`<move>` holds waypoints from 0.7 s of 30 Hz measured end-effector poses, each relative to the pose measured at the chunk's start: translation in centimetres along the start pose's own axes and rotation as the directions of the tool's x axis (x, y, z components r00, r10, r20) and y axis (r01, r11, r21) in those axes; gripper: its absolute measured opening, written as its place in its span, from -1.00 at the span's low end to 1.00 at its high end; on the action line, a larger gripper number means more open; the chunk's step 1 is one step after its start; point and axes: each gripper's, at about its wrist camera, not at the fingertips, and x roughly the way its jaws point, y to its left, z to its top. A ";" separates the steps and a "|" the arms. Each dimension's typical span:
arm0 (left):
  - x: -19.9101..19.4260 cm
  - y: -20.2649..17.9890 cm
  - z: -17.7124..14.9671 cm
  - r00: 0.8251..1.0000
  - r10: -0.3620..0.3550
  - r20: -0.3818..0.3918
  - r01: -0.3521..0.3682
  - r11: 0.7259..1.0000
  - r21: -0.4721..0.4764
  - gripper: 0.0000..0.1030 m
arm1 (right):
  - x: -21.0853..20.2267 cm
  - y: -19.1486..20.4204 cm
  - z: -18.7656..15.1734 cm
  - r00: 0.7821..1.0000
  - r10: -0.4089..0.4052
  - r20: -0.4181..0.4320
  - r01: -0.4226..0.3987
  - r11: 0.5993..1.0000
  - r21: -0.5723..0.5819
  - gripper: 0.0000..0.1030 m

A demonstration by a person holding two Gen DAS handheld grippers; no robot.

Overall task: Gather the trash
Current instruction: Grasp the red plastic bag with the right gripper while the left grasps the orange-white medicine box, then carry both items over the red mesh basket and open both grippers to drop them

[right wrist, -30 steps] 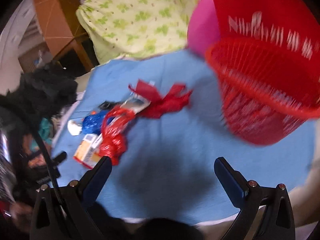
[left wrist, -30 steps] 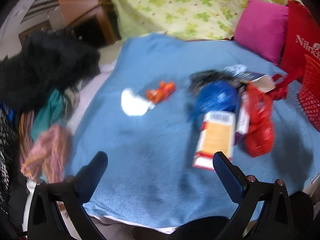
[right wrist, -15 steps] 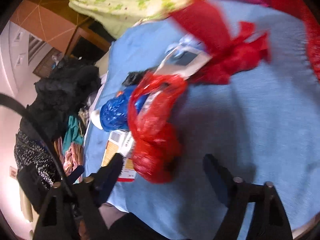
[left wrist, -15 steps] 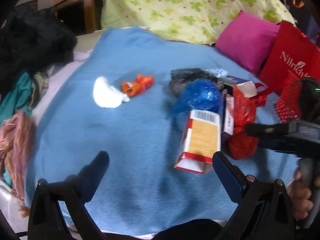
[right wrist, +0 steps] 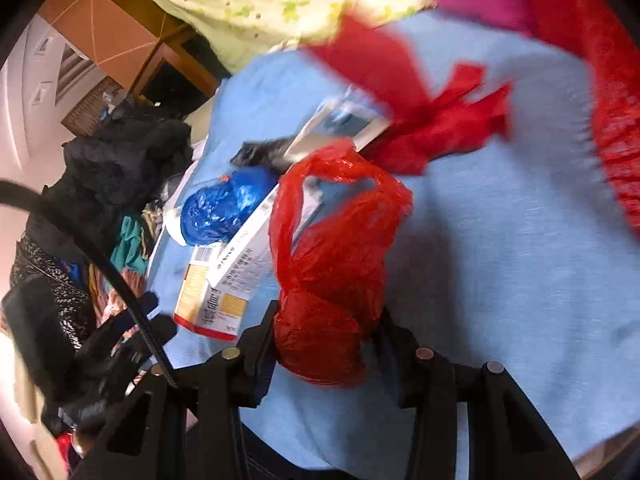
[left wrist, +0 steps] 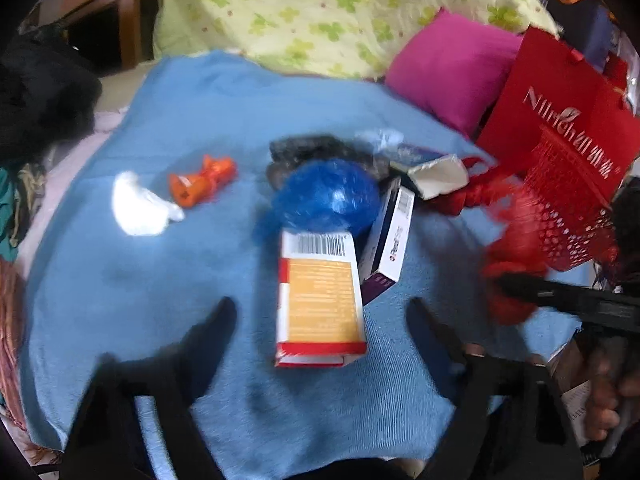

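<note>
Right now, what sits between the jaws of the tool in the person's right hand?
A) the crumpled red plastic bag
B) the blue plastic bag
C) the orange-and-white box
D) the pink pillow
A: in the right wrist view, the crumpled red plastic bag fills the gap in the right gripper, whose jaws have just been closing and press its sides, while the orange-and-white box and blue plastic bag lie off to the left.

The box (left wrist: pixel 320 296) lies on the blanket (left wrist: pixel 160 280), bag (left wrist: pixel 324 200) behind it.
</note>
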 end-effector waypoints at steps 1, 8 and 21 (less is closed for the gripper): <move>0.7 0.0 0.1 1.000 -0.007 -0.021 0.007 1.000 -0.006 0.08 | -0.9 -0.2 0.0 1.000 -0.009 0.012 0.009 1.000 -0.006 -0.09; 1.2 2.6 -0.1 1.000 -0.019 -0.008 0.018 0.996 -0.085 -0.08 | -7.8 -0.5 -0.1 0.989 -0.024 0.148 0.029 0.999 -0.035 -0.09; -5.1 8.0 2.8 0.979 0.161 0.127 -0.152 0.985 -0.079 -0.09 | -18.2 -4.0 3.5 0.908 -0.151 0.392 0.149 0.988 0.036 -0.09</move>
